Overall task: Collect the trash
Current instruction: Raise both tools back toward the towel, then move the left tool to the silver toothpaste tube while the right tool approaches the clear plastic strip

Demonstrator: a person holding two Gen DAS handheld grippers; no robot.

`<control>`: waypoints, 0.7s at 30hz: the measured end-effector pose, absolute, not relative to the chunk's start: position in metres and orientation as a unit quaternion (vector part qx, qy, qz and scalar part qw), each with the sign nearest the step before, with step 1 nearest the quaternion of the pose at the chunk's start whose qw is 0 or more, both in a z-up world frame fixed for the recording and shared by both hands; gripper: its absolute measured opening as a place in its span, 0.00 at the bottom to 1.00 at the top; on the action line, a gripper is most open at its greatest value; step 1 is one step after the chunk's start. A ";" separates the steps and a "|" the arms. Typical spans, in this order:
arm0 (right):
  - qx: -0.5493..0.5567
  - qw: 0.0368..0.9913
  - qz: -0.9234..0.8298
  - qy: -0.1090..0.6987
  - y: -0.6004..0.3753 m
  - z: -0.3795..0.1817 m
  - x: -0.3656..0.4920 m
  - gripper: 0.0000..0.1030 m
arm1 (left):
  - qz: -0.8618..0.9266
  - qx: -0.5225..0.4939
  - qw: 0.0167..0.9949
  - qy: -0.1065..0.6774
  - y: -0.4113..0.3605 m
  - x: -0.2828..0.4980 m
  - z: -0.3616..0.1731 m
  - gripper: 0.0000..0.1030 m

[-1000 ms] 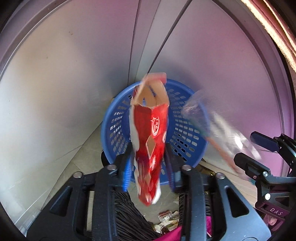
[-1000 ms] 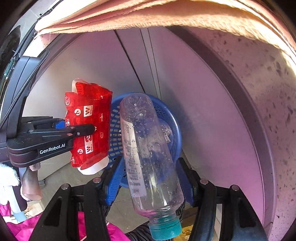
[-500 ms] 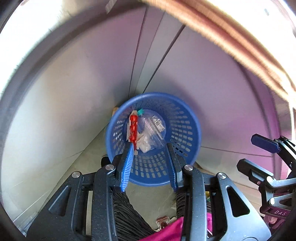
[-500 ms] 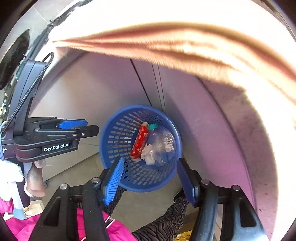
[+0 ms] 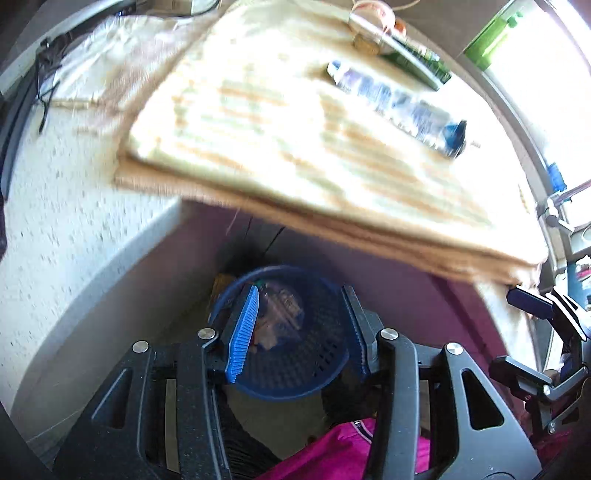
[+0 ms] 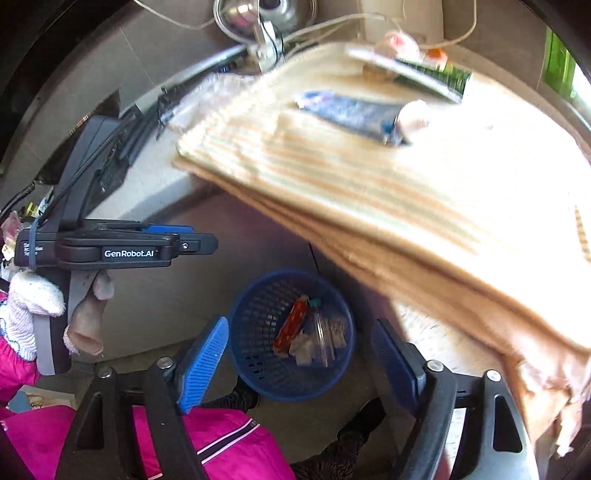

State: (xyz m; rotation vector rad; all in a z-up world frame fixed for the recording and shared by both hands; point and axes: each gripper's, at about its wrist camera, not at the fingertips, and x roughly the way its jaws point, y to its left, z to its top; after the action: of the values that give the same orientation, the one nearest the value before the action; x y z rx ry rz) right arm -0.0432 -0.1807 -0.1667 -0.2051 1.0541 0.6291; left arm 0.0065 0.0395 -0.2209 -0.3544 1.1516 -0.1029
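Observation:
A blue mesh basket [image 5: 295, 384] [image 6: 258, 373] stands on the floor below the counter. Inside it lie a red carton [image 6: 291, 326] and a clear plastic bottle [image 6: 327, 338] with a teal cap. My left gripper [image 5: 299, 325] hangs high above the basket, jaws opening, nothing between them. My right gripper [image 6: 299, 360] is also above the basket, its jaws opening wide and empty. On the striped towel [image 5: 258, 122] [image 6: 369, 184] up on the counter lies a blue-labelled plastic bottle [image 5: 399, 107] [image 6: 354, 114] and a green packet [image 5: 413, 62] [image 6: 432, 75].
The speckled counter [image 5: 74, 206] overhangs the basket, with the towel's edge drooping over it. A person's pink sleeve [image 6: 221, 443] and gloved hand [image 6: 33, 306] are at the bottom left. Cables and a metal kettle [image 6: 258, 14] sit at the back of the counter.
Both grippers let go of the red carton and the clear bottle, which dropped into the basket. Both then rose, so the counter top and towel came into view.

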 end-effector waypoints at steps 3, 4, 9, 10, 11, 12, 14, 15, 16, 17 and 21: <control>-0.095 0.831 0.293 0.464 -0.189 -0.142 -0.041 0.86 | -0.056 -0.174 0.832 0.523 0.040 0.017 -0.201 0.44; -0.095 0.837 0.291 0.454 -0.191 -0.136 -0.040 0.87 | -0.058 -0.174 0.835 0.518 0.040 0.021 -0.196 0.44; -0.088 0.873 0.276 0.392 -0.207 -0.097 -0.026 0.88 | -0.070 -0.184 0.841 0.503 0.037 0.044 -0.175 0.44; -0.089 0.879 0.274 0.381 -0.211 -0.090 -0.022 0.88 | -0.072 -0.186 0.841 0.503 0.034 0.047 -0.172 0.45; -0.089 0.884 0.273 0.369 -0.214 -0.084 -0.017 0.88 | -0.076 -0.187 0.841 0.502 0.032 0.051 -0.168 0.50; -0.089 0.888 0.271 0.360 -0.216 -0.078 -0.012 0.96 | -0.079 -0.188 0.842 0.499 0.030 0.055 -0.165 0.53; -0.085 0.898 0.266 0.339 -0.223 -0.067 -0.001 1.00 | -0.083 -0.185 0.846 0.493 0.021 0.060 -0.156 0.55; -0.082 0.901 0.265 0.335 -0.226 -0.063 0.007 1.00 | -0.086 -0.180 0.848 0.491 0.016 0.063 -0.153 0.55; -0.078 0.902 0.264 0.333 -0.227 -0.062 0.012 1.00 | -0.089 -0.176 0.849 0.491 0.012 0.067 -0.151 0.55; -0.073 0.902 0.263 0.334 -0.230 -0.059 0.019 1.00 | -0.094 -0.173 0.849 0.491 0.007 0.071 -0.150 0.56; -0.057 0.904 0.259 0.334 -0.241 -0.054 0.048 1.00 | -0.109 -0.143 0.854 0.488 -0.020 0.083 -0.144 0.59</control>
State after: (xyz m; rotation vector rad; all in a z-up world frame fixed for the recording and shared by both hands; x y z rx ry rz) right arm 0.0483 -0.2405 -0.0537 -0.1182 0.6908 0.5353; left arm 0.0832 -0.0196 -0.1443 -0.3018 1.0268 -0.2299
